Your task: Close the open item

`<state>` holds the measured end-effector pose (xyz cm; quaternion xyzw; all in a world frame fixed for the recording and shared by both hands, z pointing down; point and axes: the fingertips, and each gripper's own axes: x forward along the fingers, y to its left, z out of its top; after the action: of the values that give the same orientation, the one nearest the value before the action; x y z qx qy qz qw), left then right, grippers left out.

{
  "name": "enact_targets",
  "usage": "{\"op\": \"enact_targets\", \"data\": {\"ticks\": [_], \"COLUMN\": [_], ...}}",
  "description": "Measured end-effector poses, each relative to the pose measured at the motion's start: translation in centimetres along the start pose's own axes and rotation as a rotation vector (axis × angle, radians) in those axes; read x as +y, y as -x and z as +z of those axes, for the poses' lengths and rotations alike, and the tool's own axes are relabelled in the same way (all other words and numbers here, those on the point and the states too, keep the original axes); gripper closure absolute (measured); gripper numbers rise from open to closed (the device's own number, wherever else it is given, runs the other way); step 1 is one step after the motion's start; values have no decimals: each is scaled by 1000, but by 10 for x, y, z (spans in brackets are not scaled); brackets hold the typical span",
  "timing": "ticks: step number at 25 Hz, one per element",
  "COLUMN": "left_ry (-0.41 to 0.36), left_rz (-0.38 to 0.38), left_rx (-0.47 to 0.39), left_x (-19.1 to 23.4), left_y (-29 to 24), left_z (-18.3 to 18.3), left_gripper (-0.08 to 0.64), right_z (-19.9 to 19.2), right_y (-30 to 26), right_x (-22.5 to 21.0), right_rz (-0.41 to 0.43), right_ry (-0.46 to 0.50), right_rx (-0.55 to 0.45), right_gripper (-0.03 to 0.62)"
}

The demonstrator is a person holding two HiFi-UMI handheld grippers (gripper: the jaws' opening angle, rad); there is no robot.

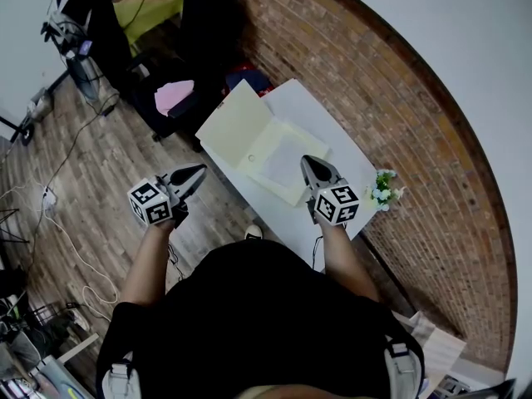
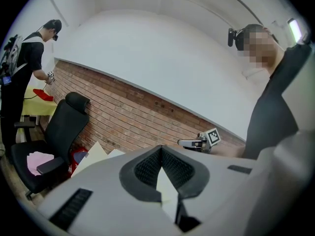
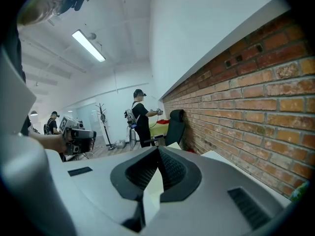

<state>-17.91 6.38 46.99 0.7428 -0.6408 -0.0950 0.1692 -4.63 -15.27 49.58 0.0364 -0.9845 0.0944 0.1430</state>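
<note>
**Item 1, folder**: cream, lying open on the white counter. Its cover flap is turned out to the left and juts past the counter's edge. A white sheet shows on the inner leaf. In the left gripper view the flap's pale corner rises in front of the brick wall.

**Item 2, right tool**: jaws closed, tips together, nothing between them. In the head view its tip sits over the folder's right-hand leaf, near the leaf's front edge. Whether it touches the paper cannot be told.

**Item 3, left tool**: jaws closed and empty. It is held off the counter, above the wooden floor. It is just left of the folder's near edge and below the flap, and clear of both.

**Item 4, surroundings:**
- A small potted plant stands at the counter's right end, apart from the folder.
- A black office chair stands beyond the counter's left end.
- A second person stands farther off.
</note>
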Motion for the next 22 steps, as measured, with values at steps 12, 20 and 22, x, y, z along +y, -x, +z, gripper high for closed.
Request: {"op": "enact_targets", "data": {"ticks": [12, 20, 22], "left_ry": [-34, -41, -60], "left_rz": [13, 37, 46], "left_rx": [38, 68, 93], "left_x": [-5, -4, -4], "left_y": [-21, -33, -38], "left_z": [-1, -2, -4], "left_gripper": [549, 549, 549], "right_z": [6, 7, 5], "right_y": [-2, -7, -9], "right_x": [-23, -37, -41], "right_rz": [20, 39, 44], "right_ry": [-7, -19, -25], "right_rx": [-11, -6, -5], "right_gripper": [572, 572, 572]}}
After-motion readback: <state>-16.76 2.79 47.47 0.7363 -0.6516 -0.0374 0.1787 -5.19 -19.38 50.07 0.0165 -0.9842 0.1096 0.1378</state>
